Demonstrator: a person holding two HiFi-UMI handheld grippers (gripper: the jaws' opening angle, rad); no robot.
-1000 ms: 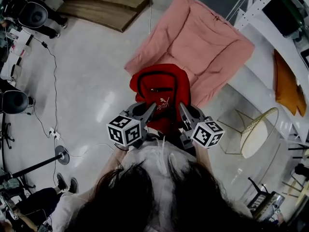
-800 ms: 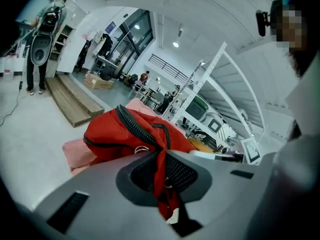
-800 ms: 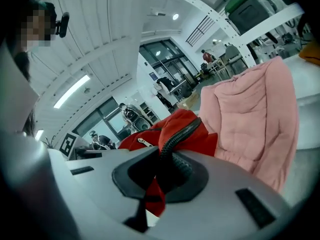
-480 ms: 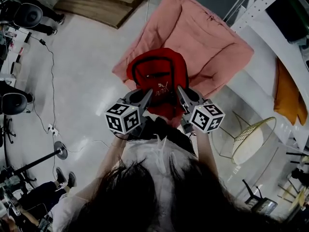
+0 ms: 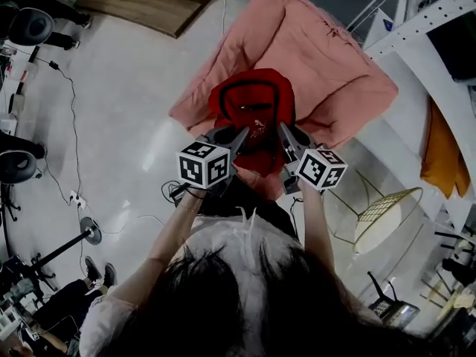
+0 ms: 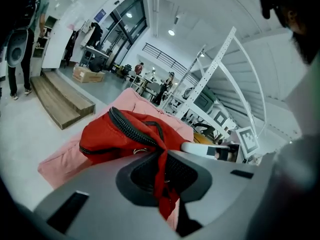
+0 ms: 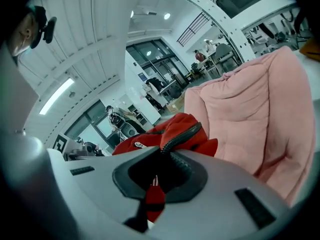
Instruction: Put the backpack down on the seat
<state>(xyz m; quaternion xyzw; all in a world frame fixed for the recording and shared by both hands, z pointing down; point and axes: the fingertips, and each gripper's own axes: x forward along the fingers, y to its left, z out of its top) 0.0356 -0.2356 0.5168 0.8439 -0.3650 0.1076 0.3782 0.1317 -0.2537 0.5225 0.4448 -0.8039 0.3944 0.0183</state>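
A red backpack (image 5: 251, 114) with black zips hangs over the front edge of a pink cushioned seat (image 5: 320, 58). My left gripper (image 5: 239, 137) is shut on a red strap of the backpack (image 6: 127, 134) at its near left side. My right gripper (image 5: 283, 132) is shut on the backpack (image 7: 172, 130) at its near right side, a red strap end showing between the jaws. The pink seat (image 7: 250, 114) fills the right of the right gripper view, and the pink seat (image 6: 60, 159) lies under the bag in the left gripper view.
A wooden platform (image 5: 149, 2) lies on the floor at the upper left. A white metal stair frame (image 5: 416, 43) runs along the right, with a wire stool (image 5: 383, 214) below it. Cables and stands (image 5: 82, 229) sit at the left.
Both grippers have carried the backpack forward and a little down, from above the floor in front of the seat to over the seat's front edge.
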